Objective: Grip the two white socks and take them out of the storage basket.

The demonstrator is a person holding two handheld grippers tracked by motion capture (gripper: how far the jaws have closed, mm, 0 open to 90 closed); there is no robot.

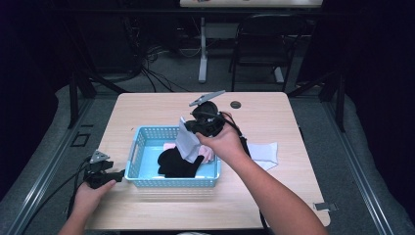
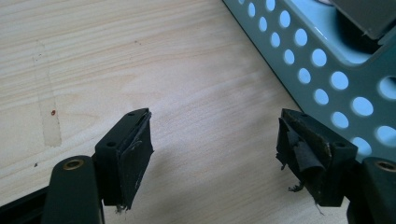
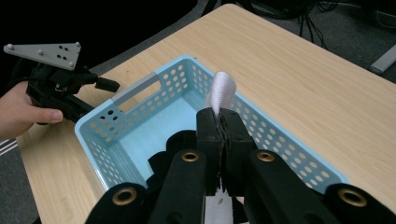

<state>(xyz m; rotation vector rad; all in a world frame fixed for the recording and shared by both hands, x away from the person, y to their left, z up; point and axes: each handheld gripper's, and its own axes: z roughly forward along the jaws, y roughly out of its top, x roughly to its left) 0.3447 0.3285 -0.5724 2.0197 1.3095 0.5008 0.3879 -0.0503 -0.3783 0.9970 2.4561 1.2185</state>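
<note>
One white sock (image 3: 223, 91) pinched in right gripper (image 3: 223, 122), lower end hidden, left gripper (image 2: 215, 140) agape.

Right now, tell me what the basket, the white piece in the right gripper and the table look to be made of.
Basket: light blue moulded plastic, smooth, slightly glossy, walls punched with round holes.
White piece: soft fabric, matte; it hangs limp and folds over above the right gripper.
Table: pale wood-grain top, probably laminate, with a faint sheen.

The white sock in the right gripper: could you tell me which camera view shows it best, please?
The high view: the white sock hangs full-length from the right gripper over the blue basket. The right gripper view gives just its folded tip above the shut jaws and a strip below. The left gripper view offers no clear sight of it.
</note>
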